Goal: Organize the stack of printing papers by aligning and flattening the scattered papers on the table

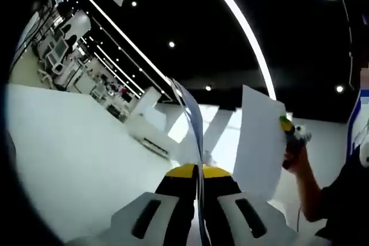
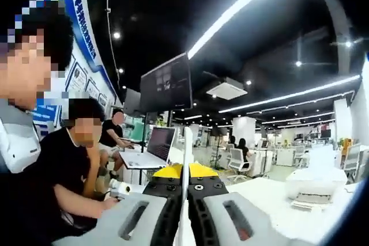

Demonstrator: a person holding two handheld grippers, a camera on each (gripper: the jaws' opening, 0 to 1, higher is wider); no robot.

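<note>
At bottom centre of each view, a paper sheet [image 1: 193, 113] is clamped edge-on between the left gripper [image 1: 199, 172] jaws and the right gripper [image 2: 185, 172] jaws, lifted above the tabletop [image 1: 75, 154].

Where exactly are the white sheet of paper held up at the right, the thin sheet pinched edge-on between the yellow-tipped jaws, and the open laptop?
white sheet of paper [image 1: 260, 142]: left gripper view, middle of its flat face.
thin edge-on sheet [image 1: 193, 113]: left gripper view, upper edge.
open laptop [image 2: 158, 142]: right gripper view, screen.
</note>
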